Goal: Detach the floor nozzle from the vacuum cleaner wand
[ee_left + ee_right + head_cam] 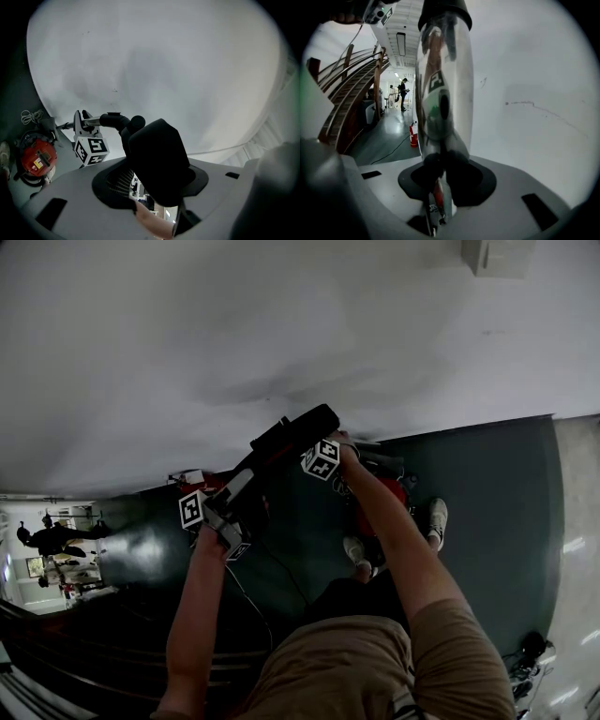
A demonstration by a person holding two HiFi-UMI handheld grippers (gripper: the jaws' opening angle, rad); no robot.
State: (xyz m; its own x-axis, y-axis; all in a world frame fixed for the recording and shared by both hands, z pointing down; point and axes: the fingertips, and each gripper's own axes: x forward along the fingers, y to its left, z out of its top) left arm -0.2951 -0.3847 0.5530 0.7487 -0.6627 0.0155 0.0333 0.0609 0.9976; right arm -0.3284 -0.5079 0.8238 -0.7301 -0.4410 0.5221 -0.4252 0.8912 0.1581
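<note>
Dim, even light, soft shadows on the wall [281, 324] ahead. Fisheye edges bend and darken. The wand [443, 70] blurs, mirroring reflections.

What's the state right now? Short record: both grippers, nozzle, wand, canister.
left gripper: shut on the black floor nozzle
right gripper: shut on the chrome wand
joint: nozzle and wand look joined, not yet detached
position: nozzle held up in front of the white wall
canister: red, on the floor, not held
</note>
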